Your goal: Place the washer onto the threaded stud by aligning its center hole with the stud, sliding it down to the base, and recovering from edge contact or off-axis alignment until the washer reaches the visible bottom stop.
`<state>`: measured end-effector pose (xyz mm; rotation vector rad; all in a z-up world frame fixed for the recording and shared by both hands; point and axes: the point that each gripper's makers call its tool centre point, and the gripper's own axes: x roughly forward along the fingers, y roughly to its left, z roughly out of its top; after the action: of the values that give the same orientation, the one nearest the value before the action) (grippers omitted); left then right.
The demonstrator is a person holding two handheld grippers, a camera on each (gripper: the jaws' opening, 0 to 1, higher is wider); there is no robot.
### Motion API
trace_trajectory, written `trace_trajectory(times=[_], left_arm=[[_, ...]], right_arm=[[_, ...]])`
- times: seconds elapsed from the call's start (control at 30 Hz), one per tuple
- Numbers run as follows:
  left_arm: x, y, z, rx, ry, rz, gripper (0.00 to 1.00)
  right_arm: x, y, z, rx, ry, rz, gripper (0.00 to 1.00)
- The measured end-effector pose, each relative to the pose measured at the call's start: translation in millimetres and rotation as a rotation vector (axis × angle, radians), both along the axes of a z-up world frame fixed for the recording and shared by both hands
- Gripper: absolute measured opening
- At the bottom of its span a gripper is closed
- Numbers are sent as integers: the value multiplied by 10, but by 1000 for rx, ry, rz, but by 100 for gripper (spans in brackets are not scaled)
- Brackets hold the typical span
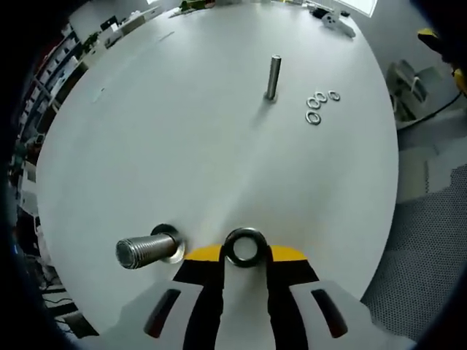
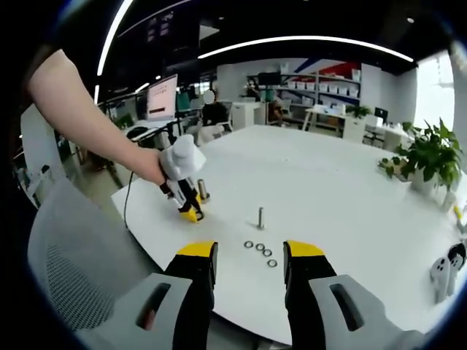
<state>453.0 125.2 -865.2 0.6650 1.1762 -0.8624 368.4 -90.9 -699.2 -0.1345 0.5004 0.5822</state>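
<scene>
In the left gripper view my left gripper is shut on a steel washer, held low over the white table. Just left of it a threaded stud rises from its base, close to the washer but apart from it. A second stud stands farther off. In the right gripper view my right gripper is open and holds nothing, back from the table edge. The same view has the left gripper in a person's hand beside the near stud, with the other stud to the right.
Several loose washers lie beside the far stud, and in the right gripper view the washers sit in front of my open jaws. A grey mesh chair stands at the left. A potted plant is at the table's right.
</scene>
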Motion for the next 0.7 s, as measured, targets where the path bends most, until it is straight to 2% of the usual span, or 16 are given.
trace_trajectory(times=[0.23,0.7], left_arm=[[-39,-14,10,-9,11,2,19],[6,-17,87,-19,-24,-14,19]], right_arm=[[2,-4,-2,-2,0,0,38],[4,-8,-9,-10,0,-1,38]])
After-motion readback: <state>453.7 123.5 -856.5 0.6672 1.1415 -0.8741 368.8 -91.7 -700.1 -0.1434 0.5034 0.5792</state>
